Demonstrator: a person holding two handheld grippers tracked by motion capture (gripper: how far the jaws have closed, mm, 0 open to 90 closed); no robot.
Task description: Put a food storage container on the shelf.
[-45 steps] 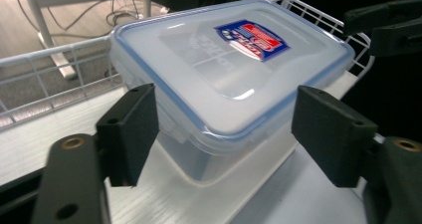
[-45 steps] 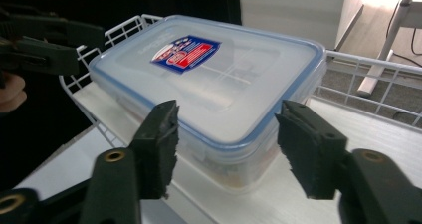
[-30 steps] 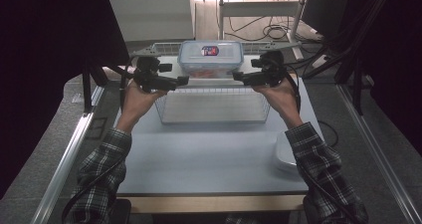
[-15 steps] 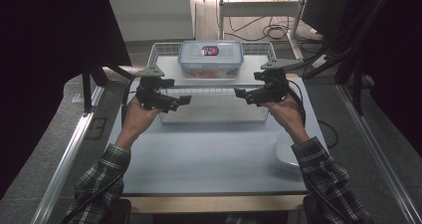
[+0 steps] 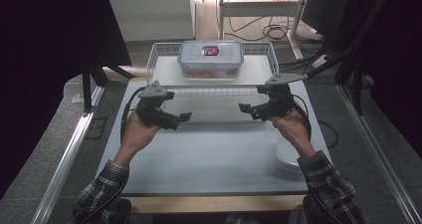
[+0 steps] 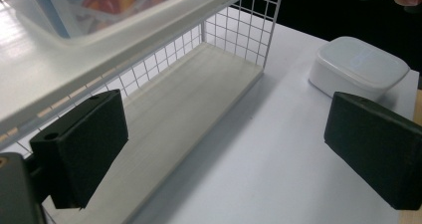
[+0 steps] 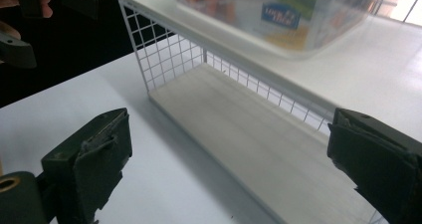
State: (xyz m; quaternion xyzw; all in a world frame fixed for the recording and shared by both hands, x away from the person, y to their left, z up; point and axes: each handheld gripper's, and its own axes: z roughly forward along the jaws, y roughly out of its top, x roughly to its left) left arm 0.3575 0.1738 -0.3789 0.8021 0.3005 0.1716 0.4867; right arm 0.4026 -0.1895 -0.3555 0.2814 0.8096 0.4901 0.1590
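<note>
- Two grippers are hovering over the white table (image 5: 209, 159), clear of the wire rack (image 5: 164, 55).
- Left gripper (image 5: 185, 117) is hanging with jaws spread, gripping nothing.
- Clear food container (image 5: 211, 58) is sitting on the rack's top shelf.
- Right gripper (image 5: 244, 107) is gaping empty too.

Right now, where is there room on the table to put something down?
The white table is bare between the two hands and the front edge. The rack's lower shelf is bare too. The top shelf holds the food box, and a white dish fills the right edge.
</note>
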